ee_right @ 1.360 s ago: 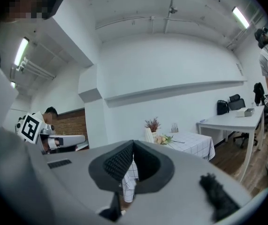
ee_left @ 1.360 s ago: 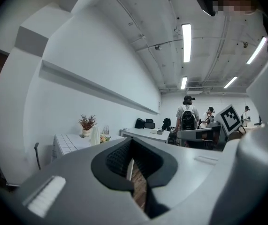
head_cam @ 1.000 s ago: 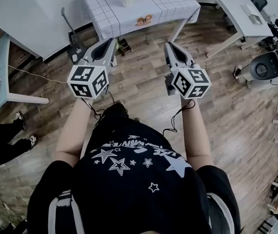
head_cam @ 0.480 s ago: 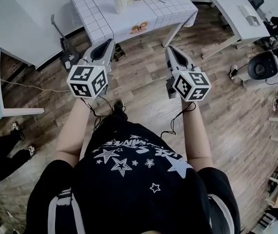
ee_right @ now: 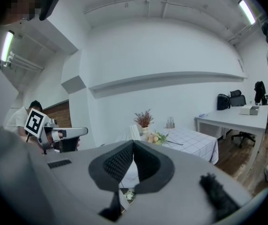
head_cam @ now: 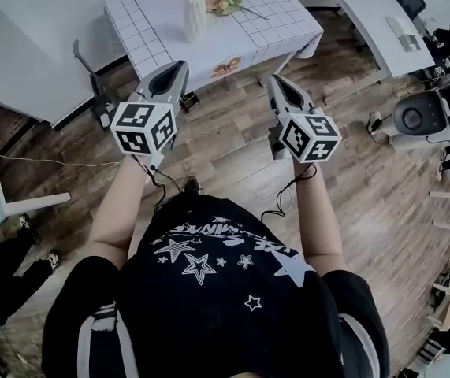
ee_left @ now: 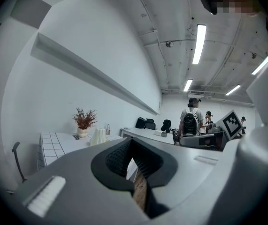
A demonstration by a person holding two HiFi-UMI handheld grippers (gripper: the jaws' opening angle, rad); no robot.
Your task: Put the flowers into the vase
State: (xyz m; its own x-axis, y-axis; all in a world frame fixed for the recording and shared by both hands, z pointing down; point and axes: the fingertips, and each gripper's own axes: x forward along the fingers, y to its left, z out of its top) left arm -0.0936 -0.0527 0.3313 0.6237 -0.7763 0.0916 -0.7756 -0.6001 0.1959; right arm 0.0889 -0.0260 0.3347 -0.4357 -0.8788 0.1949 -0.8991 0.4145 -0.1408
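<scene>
A white ribbed vase stands on the table with the checked cloth at the top of the head view. A bunch of pale flowers lies on the cloth just right of it. My left gripper and right gripper are held level over the wooden floor, short of the table's near edge, both shut and empty. In the left gripper view the vase shows beyond the shut jaws of the left gripper. The right gripper view shows the flowers and the vase past the right gripper.
A small pot of dried red twigs stands at the table's back. A dark chair is left of the table. White desks and office chairs fill the right side. A person with a backpack stands far off; another person's legs are at left.
Both grippers have moved forward towards the table. In the head view the table, vase and flowers have come further into view and nearer. Both stay shut.
</scene>
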